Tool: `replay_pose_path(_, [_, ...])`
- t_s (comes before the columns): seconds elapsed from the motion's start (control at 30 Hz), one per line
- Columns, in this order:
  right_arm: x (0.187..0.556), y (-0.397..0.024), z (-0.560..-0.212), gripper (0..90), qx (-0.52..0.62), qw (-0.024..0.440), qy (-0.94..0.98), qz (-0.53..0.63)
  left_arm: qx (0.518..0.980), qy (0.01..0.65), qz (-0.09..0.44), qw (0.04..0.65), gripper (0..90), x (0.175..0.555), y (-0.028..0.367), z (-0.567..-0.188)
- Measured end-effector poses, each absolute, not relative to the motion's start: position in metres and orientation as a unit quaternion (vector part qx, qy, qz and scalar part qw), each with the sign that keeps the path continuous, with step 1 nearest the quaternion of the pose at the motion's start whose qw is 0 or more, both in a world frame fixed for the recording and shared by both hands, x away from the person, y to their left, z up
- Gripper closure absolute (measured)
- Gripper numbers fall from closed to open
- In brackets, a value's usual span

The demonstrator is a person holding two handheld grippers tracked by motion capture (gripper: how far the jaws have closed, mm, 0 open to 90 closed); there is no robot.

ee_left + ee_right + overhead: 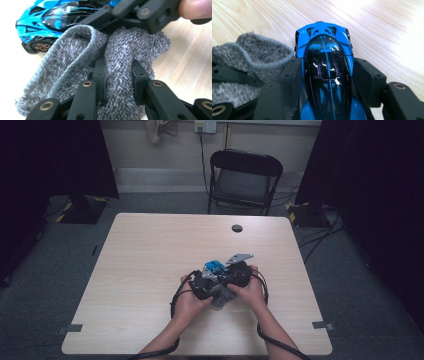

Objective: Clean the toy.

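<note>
Right now two hands work close together near the front middle of the wooden table [150, 250]. The left gripper [117, 75] has its two black jaws squeezed tight on a fold of a fluffy grey cloth [75, 62]. The cloth is bunched up and lies on the table, just beside a little blue toy car [45, 22]. Seen from the left gripper view, the car sits past the cloth, and the cloth's edge touches it.

The right gripper [328, 72] holds the blue toy car [324, 50] by its two sides, one jaw pressed on each side. The car has a shiny black roof and its nose points away from the gripper. The grey cloth [249, 55] lies right next to the car on that gripper's left.

From the high view, the left gripper [202, 282] and the right gripper [240, 272] nearly touch, with the cloth [220, 296] between the hands and the car [215, 266] just behind them. A black chair [244, 180] stands behind the table
</note>
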State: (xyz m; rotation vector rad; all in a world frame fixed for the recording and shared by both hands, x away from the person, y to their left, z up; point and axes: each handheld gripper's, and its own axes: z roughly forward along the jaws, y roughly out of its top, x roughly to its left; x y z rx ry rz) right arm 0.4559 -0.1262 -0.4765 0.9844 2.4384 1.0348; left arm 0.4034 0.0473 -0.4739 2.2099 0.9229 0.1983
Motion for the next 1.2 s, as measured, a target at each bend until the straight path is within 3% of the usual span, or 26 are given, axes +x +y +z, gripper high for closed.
replay_pose_path(1.2, [0.455,-0.126,-0.477,41.9,0.345,0.160,0.850,0.365,0.830,0.421,0.095,0.353,70.9,0.433,0.083,-0.471])
